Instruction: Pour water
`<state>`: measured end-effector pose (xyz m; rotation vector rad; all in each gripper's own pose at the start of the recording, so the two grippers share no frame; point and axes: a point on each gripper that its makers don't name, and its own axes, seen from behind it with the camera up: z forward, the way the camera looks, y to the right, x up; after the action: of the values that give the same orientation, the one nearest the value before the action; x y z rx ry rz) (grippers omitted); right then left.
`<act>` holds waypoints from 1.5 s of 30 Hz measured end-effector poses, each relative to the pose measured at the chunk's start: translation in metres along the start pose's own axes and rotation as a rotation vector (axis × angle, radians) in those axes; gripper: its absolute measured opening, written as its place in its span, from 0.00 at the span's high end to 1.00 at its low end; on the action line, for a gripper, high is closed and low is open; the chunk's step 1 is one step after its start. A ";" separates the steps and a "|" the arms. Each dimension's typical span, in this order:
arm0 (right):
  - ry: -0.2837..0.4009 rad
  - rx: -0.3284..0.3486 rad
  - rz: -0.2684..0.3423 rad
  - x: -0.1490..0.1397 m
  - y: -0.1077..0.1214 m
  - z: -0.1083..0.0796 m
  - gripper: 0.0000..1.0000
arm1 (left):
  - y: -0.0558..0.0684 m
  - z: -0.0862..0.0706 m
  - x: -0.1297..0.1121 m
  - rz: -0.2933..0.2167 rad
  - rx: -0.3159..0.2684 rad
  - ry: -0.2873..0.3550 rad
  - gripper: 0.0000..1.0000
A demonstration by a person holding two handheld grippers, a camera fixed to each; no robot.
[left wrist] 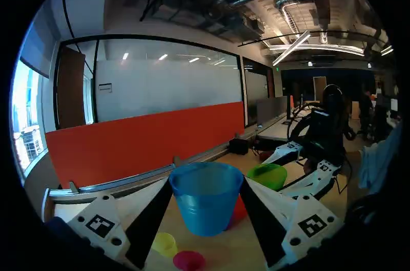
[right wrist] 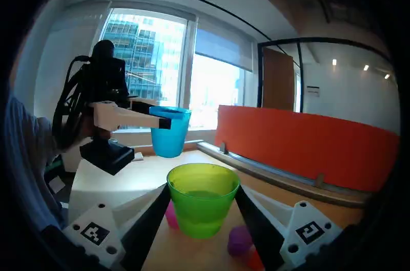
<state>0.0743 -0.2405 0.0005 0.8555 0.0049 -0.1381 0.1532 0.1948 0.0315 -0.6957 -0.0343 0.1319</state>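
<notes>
Open-plan office space stretched behind the scene, with a long orange partition (left wrist: 143,140) under frosted glass and bright windows (right wrist: 148,61) at the far side. A pale wooden tabletop (right wrist: 128,173) lay below both tools.

The left claw (left wrist: 206,184) was closed on a blue cup (left wrist: 206,196), one finger pressing each side of its wall just under the rim. From the right gripper view that cup hung upright in the air, far and to the left, clear of the tabletop. The right claw (right wrist: 203,191) likewise gripped a green cup (right wrist: 203,200) by both sides, upright and near its own camera.

Both looked like thin plastic tumblers: light, fairly stiff, smooth-walled and likely to flex if squeezed hard. Their walls tapered toward the base, so a hold high on the wall, as here, seemed safest against slipping through. The green cup appeared to carry water (right wrist: 202,214) to about its middle, so it would be the heavier one and apt to slosh when tilted. What the blue cup held could not be told; its wall hid the inside.

Small cups stood on the tabletop beneath: a yellow cup (left wrist: 165,244) and a pink cup (left wrist: 188,259) near the left claw, a purple cup (right wrist: 238,240) by the right one.
</notes>
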 end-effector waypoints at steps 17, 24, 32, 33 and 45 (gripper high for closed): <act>-0.011 -0.023 0.001 0.003 0.013 -0.014 0.09 | 0.017 0.004 -0.051 0.006 -0.036 -0.073 0.11; -0.032 -0.018 0.001 -0.002 0.014 -0.017 0.09 | 0.022 0.006 -0.068 -0.012 -0.056 -0.109 0.11; -0.086 -0.005 -0.011 -0.017 0.012 -0.020 0.09 | 0.024 0.007 -0.091 -0.004 -0.065 -0.153 0.11; -0.092 -0.003 -0.012 -0.019 0.012 -0.021 0.09 | 0.026 0.007 -0.093 -0.001 -0.068 -0.157 0.11; -0.181 0.020 -0.029 -0.046 0.011 -0.027 0.09 | 0.040 0.010 -0.126 0.039 -0.094 -0.215 0.11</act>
<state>0.0314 -0.2071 -0.0063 0.8609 -0.1539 -0.2431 0.0237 0.2143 0.0151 -0.7736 -0.2342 0.2432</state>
